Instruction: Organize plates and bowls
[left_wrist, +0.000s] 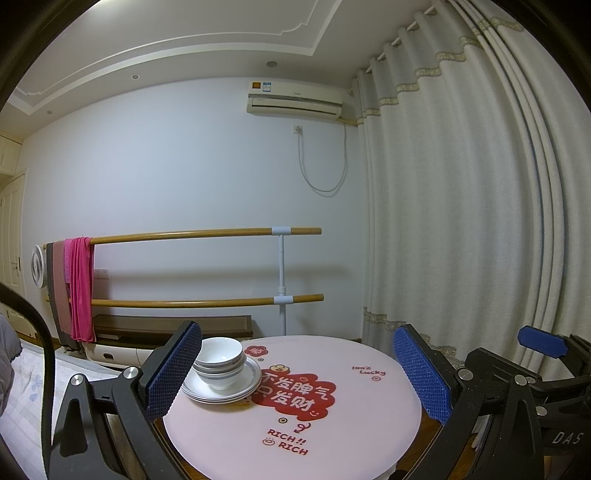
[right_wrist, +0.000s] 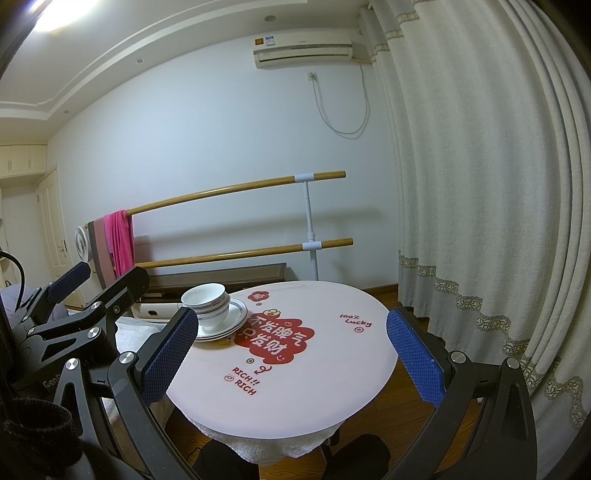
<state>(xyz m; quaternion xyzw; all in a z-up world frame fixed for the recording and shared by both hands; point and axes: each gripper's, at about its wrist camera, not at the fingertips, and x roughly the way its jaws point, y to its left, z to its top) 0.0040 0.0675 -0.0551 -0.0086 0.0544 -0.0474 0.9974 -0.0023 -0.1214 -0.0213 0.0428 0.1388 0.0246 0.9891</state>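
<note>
The round pink counter (left_wrist: 369, 417) carried most of the lettering. A red cloud-shaped patch (left_wrist: 293, 397) in its middle bore large white Chinese characters, which read 不发脾气 above 只发财. Nearer the edge, red print spelled "RICH!! RICH" (left_wrist: 286, 445), and off to the side small script said "100% Lucky" (left_wrist: 369, 371). On the black gripper body at the right edge of the left wrist view, pale letters read "DAS" (left_wrist: 567, 438). The air conditioner (right_wrist: 303, 50) wore two stickers, too small to read.
</note>
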